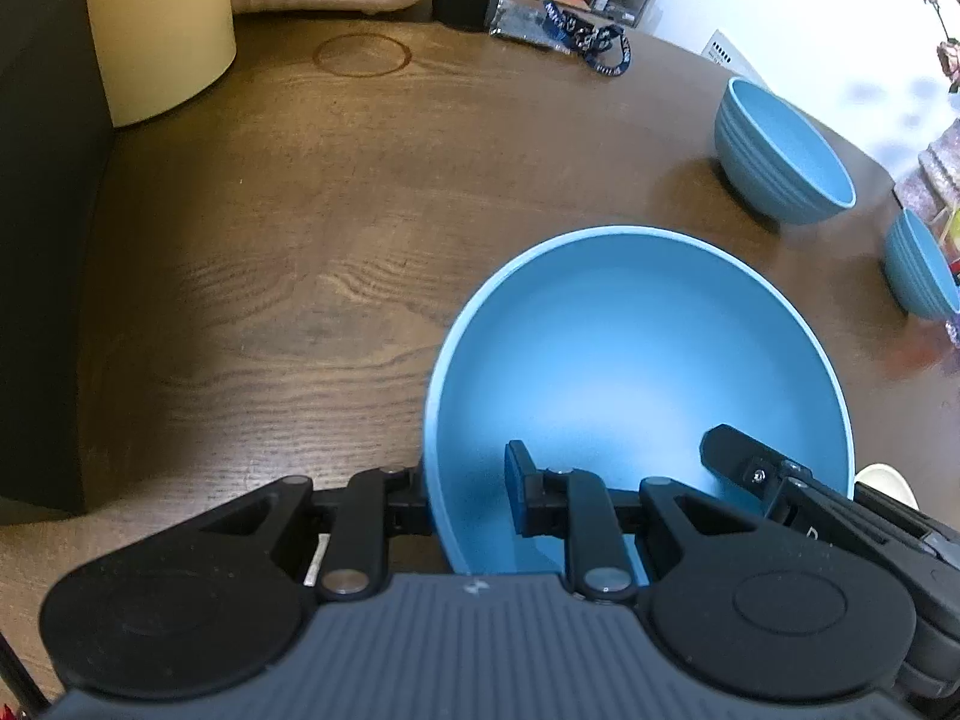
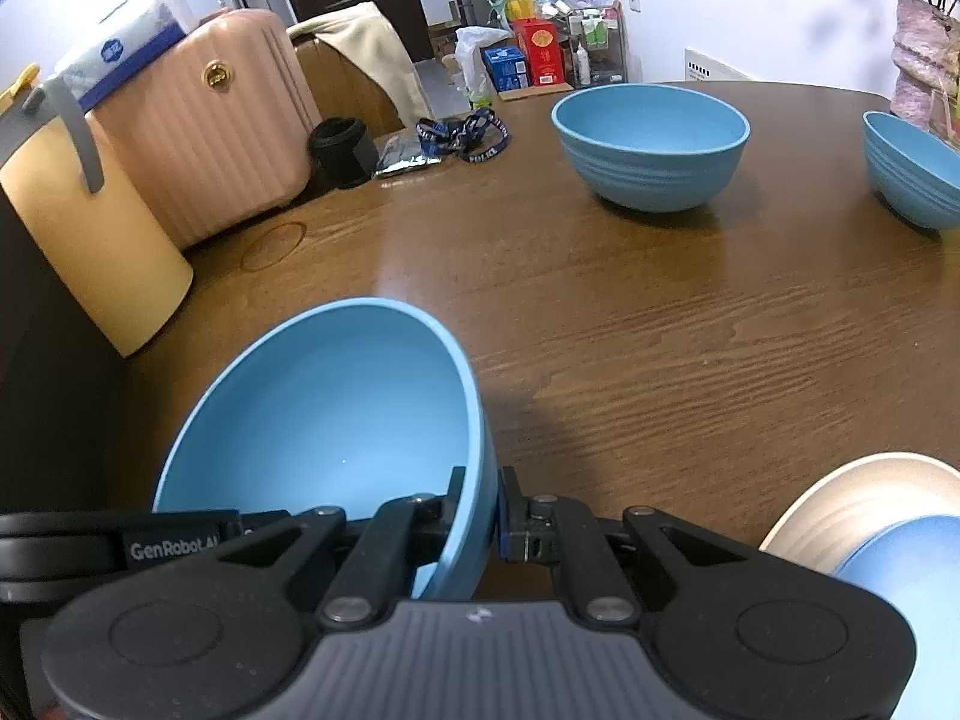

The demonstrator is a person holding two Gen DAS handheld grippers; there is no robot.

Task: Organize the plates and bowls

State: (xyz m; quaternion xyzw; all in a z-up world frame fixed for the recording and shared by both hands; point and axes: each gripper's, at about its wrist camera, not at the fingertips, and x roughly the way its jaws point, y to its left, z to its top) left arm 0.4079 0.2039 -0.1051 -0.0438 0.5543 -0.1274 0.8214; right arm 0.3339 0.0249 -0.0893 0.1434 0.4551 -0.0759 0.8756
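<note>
Domestic room, round dark wood table [image 1: 336, 276]; a pink suitcase [image 2: 198, 120], a cream cylinder [image 1: 159, 30] and a blue lanyard [image 1: 591, 39] crowd its far side, with boxes and a wire rack against the wall behind. Left wrist view: the left gripper [image 1: 468, 495] has its jaws narrowed onto the near wall of a large blue bowl [image 1: 642, 360], one finger outside the rim, the other inside the basin, so the bowl's hollow lies ahead and to the right of the jaws. The tip of the other tool shows inside the basin further right. Two more blue bowls, one far bowl [image 1: 780, 153] and one edge bowl [image 1: 921, 267], sit well ahead and right, apart from each other. Right wrist view: the right gripper [image 2: 480, 513] is pinched on the same bowl's opposite wall, basin to the left of its jaws, bowl tilted; whether its base touches the table cannot be told. A cream plate [image 2: 870, 504] with something blue on it lies just right of the jaws. Judgement: the bowl is held two-handed for stacking with the others. Risks: both grips are thin rim pinches on smooth ware, so uneven pull between hands could twist the bowl loose; the right tool swinging outward could clip the cream plate.
</note>
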